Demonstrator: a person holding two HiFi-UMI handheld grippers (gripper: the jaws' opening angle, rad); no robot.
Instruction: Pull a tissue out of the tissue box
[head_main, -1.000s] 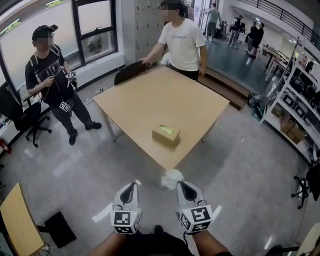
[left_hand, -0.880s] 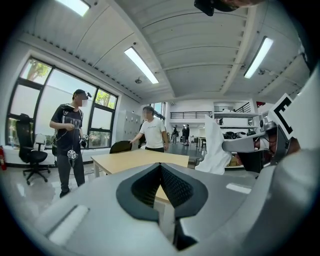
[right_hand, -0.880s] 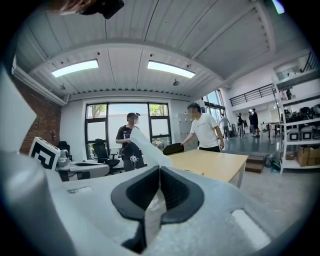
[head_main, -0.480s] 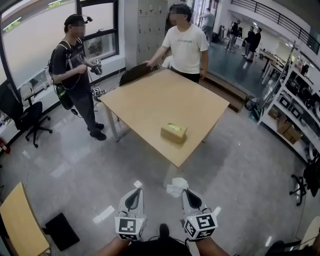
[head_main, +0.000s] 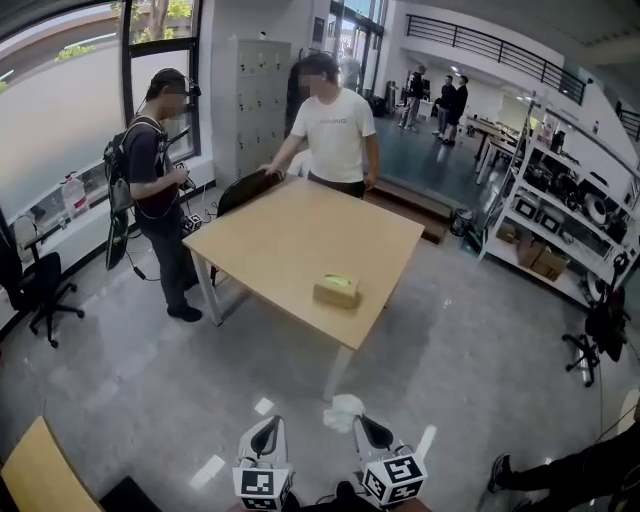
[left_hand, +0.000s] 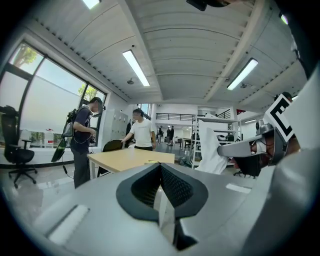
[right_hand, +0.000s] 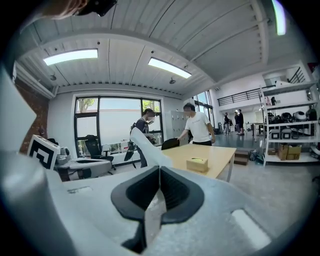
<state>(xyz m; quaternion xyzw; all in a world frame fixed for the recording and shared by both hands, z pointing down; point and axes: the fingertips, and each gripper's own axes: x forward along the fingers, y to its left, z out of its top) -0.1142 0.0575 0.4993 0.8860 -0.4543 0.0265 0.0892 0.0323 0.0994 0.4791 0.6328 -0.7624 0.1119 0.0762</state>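
The yellowish tissue box (head_main: 338, 290) sits near the front edge of the wooden table (head_main: 290, 235), far ahead of both grippers. My right gripper (head_main: 362, 426) is shut on a white tissue (head_main: 344, 410), which sticks out crumpled past its tip. In the right gripper view the tissue (right_hand: 144, 144) rises from the closed jaws of the right gripper (right_hand: 159, 171), with the box (right_hand: 197, 164) beyond it. My left gripper (head_main: 271, 427) hangs beside it with its jaws together and nothing held. The left gripper view shows the left gripper (left_hand: 160, 168) and the tissue (left_hand: 211, 152) off to the right.
A person in black (head_main: 160, 190) stands at the table's left side, and a person in a white shirt (head_main: 335, 130) at its far end by a dark chair (head_main: 250, 185). Shelves (head_main: 560, 220) line the right wall. An office chair (head_main: 35, 285) and a desk corner (head_main: 35, 470) are at left.
Both grippers and the tissue have drawn back from the table, which now lies farther off. The person in black has walked up to the table's left side.
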